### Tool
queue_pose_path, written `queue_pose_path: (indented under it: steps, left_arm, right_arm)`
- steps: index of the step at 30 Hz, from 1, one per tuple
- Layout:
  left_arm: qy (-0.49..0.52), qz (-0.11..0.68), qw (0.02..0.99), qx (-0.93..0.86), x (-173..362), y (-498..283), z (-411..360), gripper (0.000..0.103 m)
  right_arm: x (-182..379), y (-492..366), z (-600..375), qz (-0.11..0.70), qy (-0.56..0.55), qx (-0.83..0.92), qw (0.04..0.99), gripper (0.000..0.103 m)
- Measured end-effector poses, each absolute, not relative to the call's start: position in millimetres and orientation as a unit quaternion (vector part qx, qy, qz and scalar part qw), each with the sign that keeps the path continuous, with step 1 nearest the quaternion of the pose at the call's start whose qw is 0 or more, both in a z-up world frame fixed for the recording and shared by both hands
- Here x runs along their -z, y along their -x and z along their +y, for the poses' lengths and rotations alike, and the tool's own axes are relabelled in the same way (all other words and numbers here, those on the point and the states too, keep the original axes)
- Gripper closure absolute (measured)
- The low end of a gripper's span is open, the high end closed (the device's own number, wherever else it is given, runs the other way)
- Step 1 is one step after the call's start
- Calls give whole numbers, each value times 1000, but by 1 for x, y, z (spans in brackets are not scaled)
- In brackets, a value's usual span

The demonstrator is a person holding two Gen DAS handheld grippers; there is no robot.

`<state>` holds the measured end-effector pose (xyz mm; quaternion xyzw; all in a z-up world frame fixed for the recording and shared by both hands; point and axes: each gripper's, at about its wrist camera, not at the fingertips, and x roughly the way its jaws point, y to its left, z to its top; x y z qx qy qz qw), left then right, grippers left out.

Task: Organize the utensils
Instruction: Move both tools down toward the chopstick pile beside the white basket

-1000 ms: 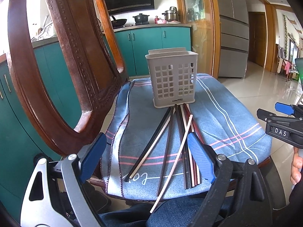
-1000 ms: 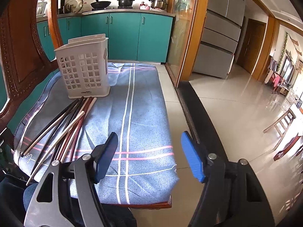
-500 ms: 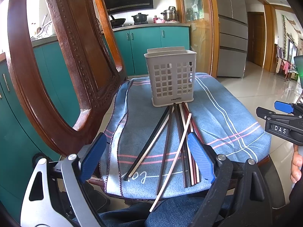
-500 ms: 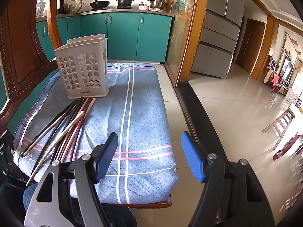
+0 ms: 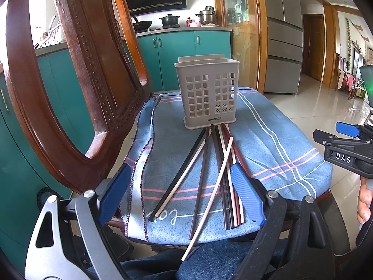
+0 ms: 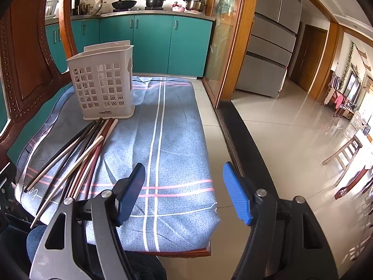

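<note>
Chopsticks [image 5: 216,175] beside basket [image 5: 207,93]; fingers [image 5: 363,200], perhaps, left view only

Holder basket [image 5: 207,95] stands upright on the cloth [image 5: 275,147] toward its far end, cloth draped over the seat. Chopsticks [image 5: 219,170] lie fanned on the cloth in front of the basket, far tips touching its base, near ends spreading toward the near edge, one overhanging it. Chair back [image 5: 77,88] rises left of the cloth. Cabinets [image 6: 163,42] behind.
</note>
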<state>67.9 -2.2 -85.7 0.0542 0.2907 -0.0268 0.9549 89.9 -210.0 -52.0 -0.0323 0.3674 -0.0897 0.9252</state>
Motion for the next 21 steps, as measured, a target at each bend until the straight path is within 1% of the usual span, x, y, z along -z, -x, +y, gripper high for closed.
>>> queue_pose_path:
  steps: [1, 2, 4, 6, 7, 11, 12, 13, 16, 21]
  left_arm:
    - [-54, 291, 955, 29, 86, -68, -2, 16]
    - [-54, 291, 955, 31, 87, -68, -2, 18]
    - [-53, 294, 953, 38, 87, -70, -3, 28]
    - [-48, 303, 950, 52, 88, -76, -5, 33]
    - [-46, 305, 949, 60, 87, -80, -6, 36]
    - [-40, 314, 944, 93, 83, -105, -9, 46]
    - [-35, 322, 941, 100, 84, -118, -9, 51]
    - [-32, 330, 938, 103, 85, -129, -8, 55]
    - [-31, 359, 927, 104, 90, -168, -7, 63]
    - [-38, 391, 916, 84, 103, -216, -6, 63]
  right_arm:
    - [52, -91, -209, 367, 33, 87, 926, 35]
    - [51, -92, -209, 367, 33, 84, 926, 40]
    - [47, -97, -207, 367, 25, 72, 927, 45]
    - [41, -103, -206, 366, 10, 54, 929, 52]
    - [38, -108, -205, 364, 2, 43, 930, 53]
    - [34, -131, -195, 364, -12, 14, 931, 62]
    - [36, -141, -192, 374, -21, 0, 927, 64]
    - [39, -149, -190, 383, -29, -11, 923, 65]
    - [53, -172, -182, 420, -55, -43, 905, 66]
    - [80, -190, -159, 478, -60, -95, 871, 66]
